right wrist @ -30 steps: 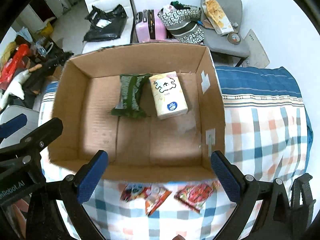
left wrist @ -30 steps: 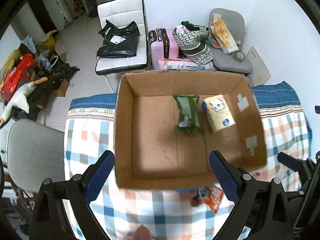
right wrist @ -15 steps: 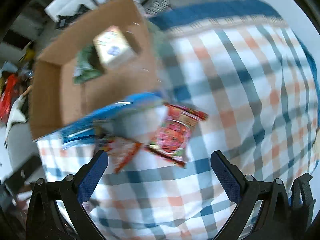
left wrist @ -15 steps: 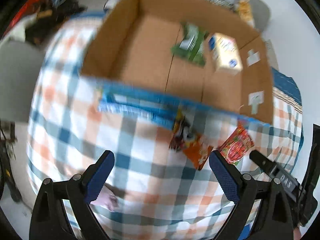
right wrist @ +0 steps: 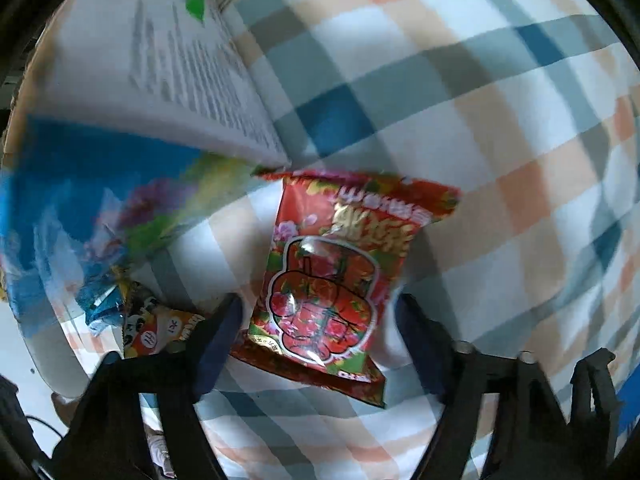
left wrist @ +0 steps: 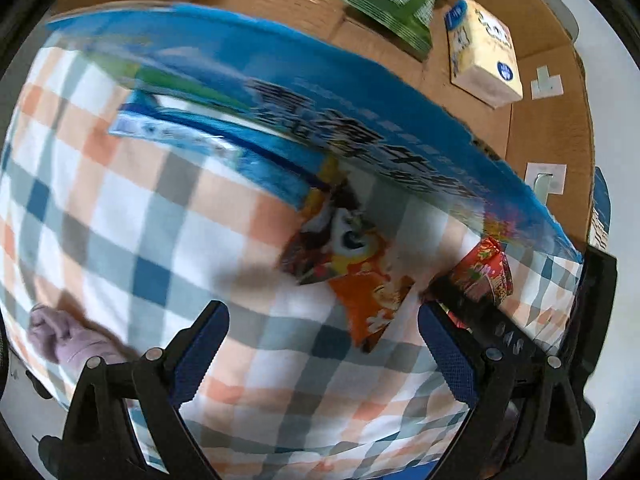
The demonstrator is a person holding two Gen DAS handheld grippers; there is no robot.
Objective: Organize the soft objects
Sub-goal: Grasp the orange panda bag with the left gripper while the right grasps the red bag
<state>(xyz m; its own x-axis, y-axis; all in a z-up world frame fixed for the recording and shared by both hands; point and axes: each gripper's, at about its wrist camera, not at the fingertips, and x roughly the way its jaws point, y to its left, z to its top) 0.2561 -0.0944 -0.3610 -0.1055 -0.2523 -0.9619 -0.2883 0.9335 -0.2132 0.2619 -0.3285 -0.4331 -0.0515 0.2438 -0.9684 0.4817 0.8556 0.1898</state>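
Beside the box's point(left wrist: 400, 128) blue edge, the spread right claw point(right wrist: 320, 320) straddled a red packet point(right wrist: 332, 276); left claw point(left wrist: 324, 344) spread over checked cloth point(left wrist: 160, 240).

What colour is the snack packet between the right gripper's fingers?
Mostly red, with yellow lettering and green touches; the snack packet shows best in the right wrist view.

Red snack packet point(right wrist: 332, 276) lies flat on checkered cloth point(right wrist: 480, 120).

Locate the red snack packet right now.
In the right wrist view the red snack packet lies on the checked cloth between the open fingers of the right hand-held gripper, with the orange snack packet to its left.
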